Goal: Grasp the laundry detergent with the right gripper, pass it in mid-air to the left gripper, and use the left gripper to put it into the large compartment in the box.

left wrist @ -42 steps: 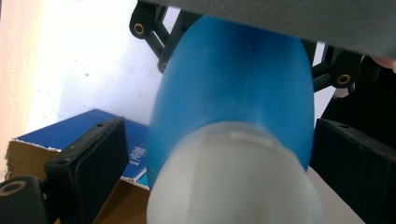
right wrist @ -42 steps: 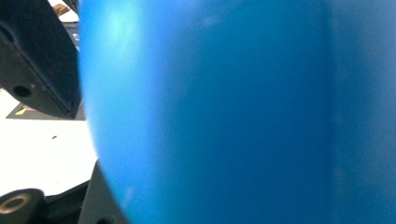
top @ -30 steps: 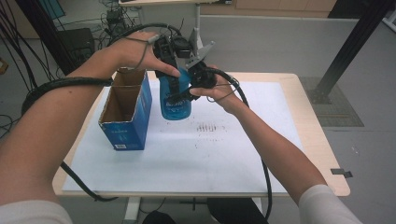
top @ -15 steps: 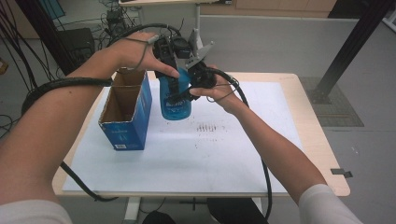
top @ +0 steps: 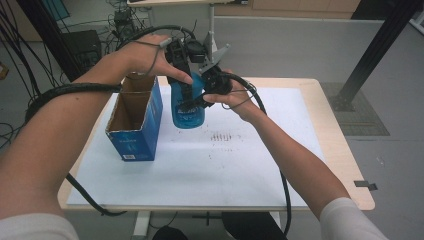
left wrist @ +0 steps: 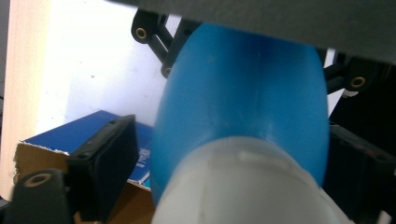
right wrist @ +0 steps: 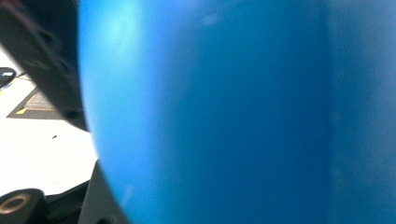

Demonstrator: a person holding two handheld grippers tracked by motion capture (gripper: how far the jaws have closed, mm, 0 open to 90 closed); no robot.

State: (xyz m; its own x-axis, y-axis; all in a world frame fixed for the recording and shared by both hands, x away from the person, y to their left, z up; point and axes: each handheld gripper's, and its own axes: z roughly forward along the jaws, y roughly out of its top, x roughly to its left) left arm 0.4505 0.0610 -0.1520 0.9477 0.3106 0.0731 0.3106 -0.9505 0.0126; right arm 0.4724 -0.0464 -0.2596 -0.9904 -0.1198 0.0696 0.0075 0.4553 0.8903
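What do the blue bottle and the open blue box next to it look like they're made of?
The blue bottle looks like plastic: smooth, glossy, slightly see-through blue with soft highlights, and a paler, whitish neck section in the left gripper view. The box looks like cardboard: printed blue outside, raw brown inside with folded flaps and a rough torn-looking edge.

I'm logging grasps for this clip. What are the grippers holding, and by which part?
Both are on the blue bottle: the left gripper at its upper part near the white neck, the right gripper against its body. Contact isn't clear.
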